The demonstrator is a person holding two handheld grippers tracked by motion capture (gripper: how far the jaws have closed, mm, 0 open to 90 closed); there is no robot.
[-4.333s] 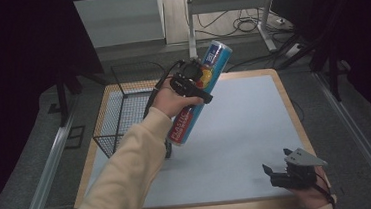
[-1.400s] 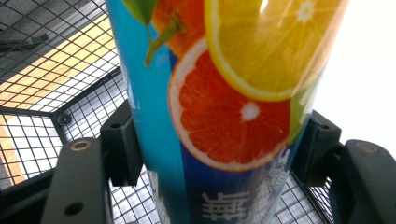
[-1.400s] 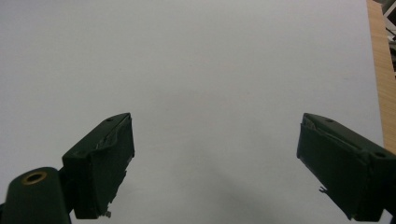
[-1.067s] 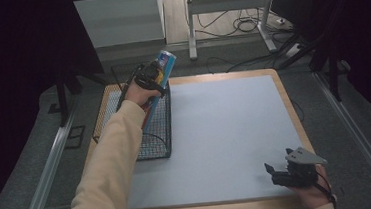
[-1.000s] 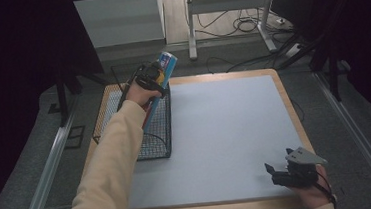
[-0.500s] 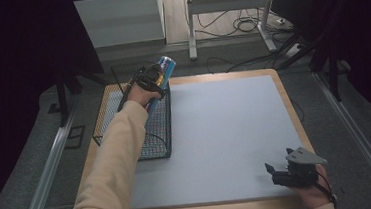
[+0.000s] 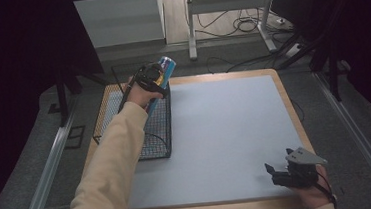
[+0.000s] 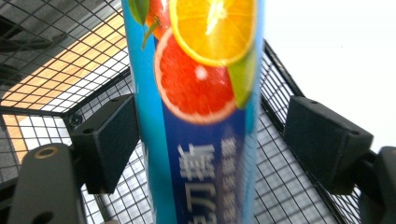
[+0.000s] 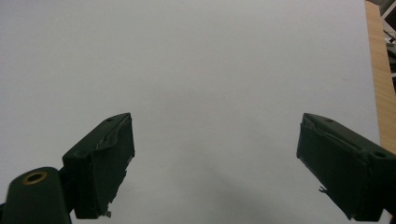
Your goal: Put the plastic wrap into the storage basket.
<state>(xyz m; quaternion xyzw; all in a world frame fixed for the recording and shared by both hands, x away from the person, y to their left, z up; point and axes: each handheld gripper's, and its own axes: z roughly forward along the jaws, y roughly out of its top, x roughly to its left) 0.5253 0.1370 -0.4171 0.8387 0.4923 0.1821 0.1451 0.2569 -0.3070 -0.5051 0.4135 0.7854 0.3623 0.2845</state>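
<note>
Right hand-held gripper (image 9: 215,163) with both black jaws spread wide, nothing between them. Beyond, pale grey mat (image 9: 201,65) covering the counter, bare wooden edge (image 9: 377,79) of it at far right.

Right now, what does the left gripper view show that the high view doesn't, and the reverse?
Left gripper view: the citrus slices printed on the can, and a gap between the can and one of the fingers. High view: the right gripper, open, low at the near right corner of the table, and the sleeve reaching out. Both: the can, tilted, over the wire basket.
</note>
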